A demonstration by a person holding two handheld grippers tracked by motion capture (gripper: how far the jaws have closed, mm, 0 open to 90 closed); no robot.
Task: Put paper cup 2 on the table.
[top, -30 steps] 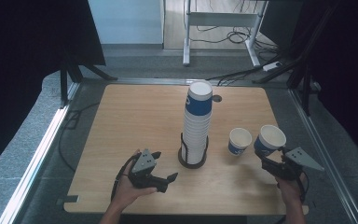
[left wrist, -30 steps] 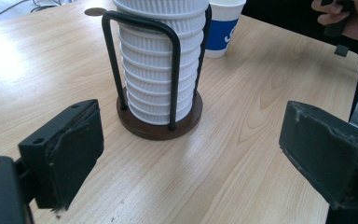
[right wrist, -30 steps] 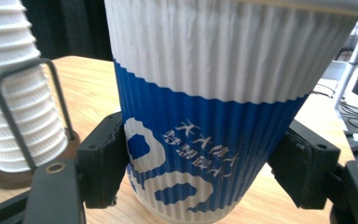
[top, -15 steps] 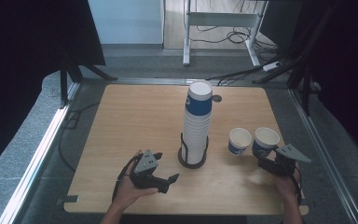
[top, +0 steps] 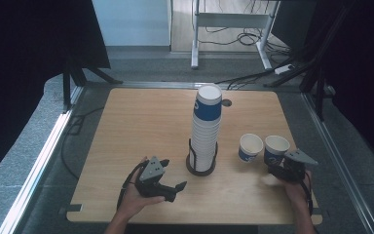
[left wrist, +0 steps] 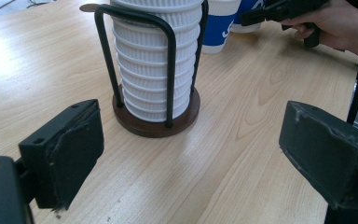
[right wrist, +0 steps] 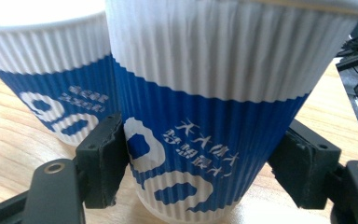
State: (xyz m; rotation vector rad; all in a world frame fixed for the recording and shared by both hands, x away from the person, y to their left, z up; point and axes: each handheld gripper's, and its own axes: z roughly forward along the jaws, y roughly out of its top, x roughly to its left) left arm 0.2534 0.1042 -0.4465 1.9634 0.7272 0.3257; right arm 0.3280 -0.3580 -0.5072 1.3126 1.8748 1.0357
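Note:
A tall stack of ribbed white-and-blue paper cups (top: 206, 127) stands in a black wire holder (left wrist: 168, 70) on a round brown base at the table's middle. To its right two single cups stand side by side. My right gripper (top: 276, 168) is shut on the right-hand cup (top: 276, 147); in the right gripper view both pads (right wrist: 103, 158) press its blue lower wall (right wrist: 205, 107), and the other cup (right wrist: 51, 84) stands just beyond it. My left gripper (top: 171, 187) rests open near the front edge, left of the holder, with nothing between its pads (left wrist: 70, 149).
The wooden table (top: 141, 126) has bare room at the left and back. A small round hole (top: 226, 103) lies behind the stack. Metal rails frame the table's sides. A stand and cables lie on the floor beyond.
My right gripper has come down and to the left with its cup, which now stands close beside the other single cup. The left gripper has stayed put.

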